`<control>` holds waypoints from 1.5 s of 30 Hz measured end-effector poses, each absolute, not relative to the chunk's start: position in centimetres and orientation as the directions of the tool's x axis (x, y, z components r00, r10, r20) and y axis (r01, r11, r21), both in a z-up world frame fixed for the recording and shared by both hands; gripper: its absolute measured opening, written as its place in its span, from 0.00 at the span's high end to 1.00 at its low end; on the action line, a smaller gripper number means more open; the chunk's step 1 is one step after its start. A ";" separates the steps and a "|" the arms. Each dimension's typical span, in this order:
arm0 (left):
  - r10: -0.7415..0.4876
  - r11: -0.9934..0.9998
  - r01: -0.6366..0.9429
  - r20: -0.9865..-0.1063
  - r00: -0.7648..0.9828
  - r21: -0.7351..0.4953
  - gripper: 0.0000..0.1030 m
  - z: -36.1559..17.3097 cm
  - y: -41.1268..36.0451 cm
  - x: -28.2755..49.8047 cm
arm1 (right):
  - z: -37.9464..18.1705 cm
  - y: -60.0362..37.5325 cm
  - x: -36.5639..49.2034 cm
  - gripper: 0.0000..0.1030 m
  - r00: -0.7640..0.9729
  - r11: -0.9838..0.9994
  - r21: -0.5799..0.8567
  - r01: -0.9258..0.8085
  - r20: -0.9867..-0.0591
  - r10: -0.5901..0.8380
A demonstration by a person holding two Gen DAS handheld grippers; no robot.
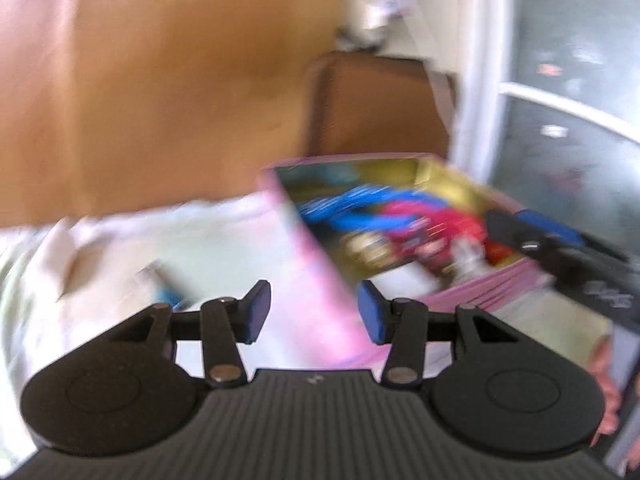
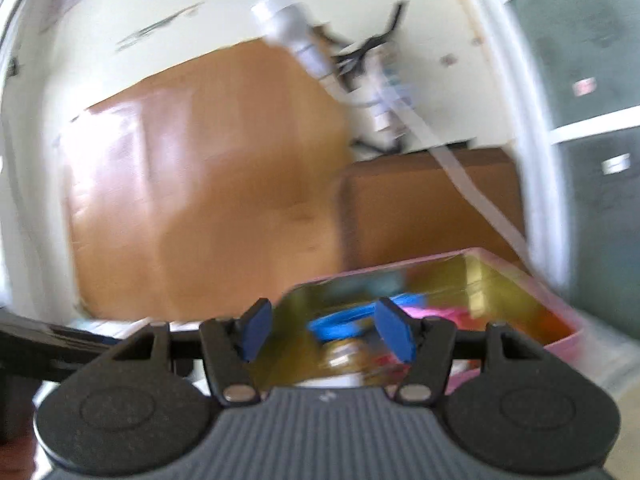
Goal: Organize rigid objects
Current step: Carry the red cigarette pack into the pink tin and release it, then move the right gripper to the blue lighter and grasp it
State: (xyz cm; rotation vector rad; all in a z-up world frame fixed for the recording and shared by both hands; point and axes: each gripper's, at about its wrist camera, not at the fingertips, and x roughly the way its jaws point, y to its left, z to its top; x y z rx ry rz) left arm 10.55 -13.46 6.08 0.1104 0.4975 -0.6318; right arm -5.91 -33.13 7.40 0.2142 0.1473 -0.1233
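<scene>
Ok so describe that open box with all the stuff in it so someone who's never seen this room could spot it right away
Find the big brown cardboard box against the pale wall; a smaller brown box sits to its right. In front of that one, on the pale cloth, is the pink box. It is the only one open on top, shiny gold inside and full of blue and pink things.

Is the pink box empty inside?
No, the pink box holds blue and red things on its gold lining.
</scene>
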 end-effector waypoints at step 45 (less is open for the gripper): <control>-0.205 0.974 0.221 -0.574 0.793 -0.042 0.40 0.2 0.3 17.9 | 1.6 -18.7 2.5 0.43 0.803 0.983 0.127 -0.134 -0.567 0.183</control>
